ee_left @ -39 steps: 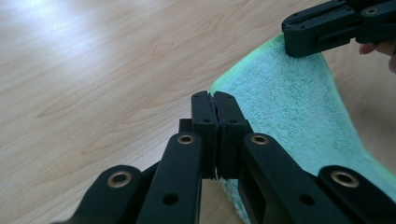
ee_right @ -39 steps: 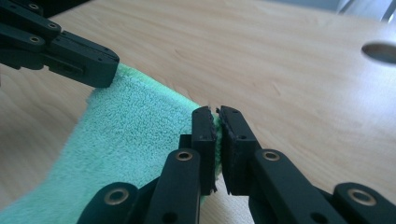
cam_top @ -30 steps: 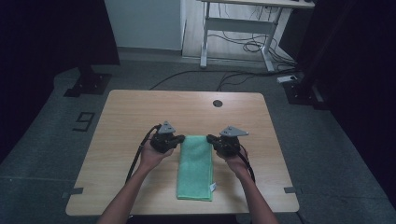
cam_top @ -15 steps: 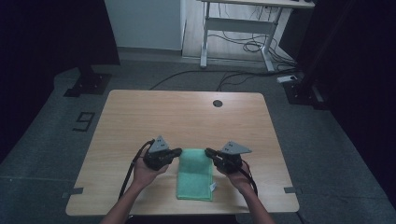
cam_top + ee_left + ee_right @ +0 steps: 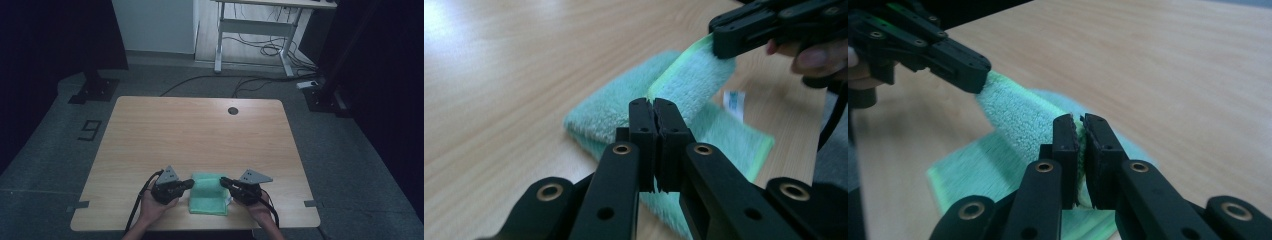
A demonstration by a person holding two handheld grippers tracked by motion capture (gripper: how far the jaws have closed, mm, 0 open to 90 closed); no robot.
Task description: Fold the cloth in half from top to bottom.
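Observation:
A light green towel [image 5: 207, 196] lies near the front edge of the wooden table [image 5: 200, 135], its far edge lifted and doubled back over the rest. My left gripper [image 5: 191, 183] is shut on the left end of that raised edge. In the left gripper view the jaws [image 5: 654, 107] pinch the towel [image 5: 696, 82], with the right gripper [image 5: 724, 37] clamped on the far corner. My right gripper [image 5: 222, 181] is shut on the right end. The right gripper view shows its jaws [image 5: 1080, 127] closed on the towel [image 5: 1018, 117] and the left gripper [image 5: 970, 70] holding the other corner.
A small white label [image 5: 734, 100] sticks out of the towel's lower layer. A dark grommet hole [image 5: 232, 110] sits near the table's far edge. Bare wood stretches beyond the towel. A white desk frame [image 5: 255, 30] and cables [image 5: 265, 50] are on the floor behind.
Both grippers have moved toward the table's front edge, carrying the towel's far edge back over itself. The towel looks about half as long as it did a second ago.

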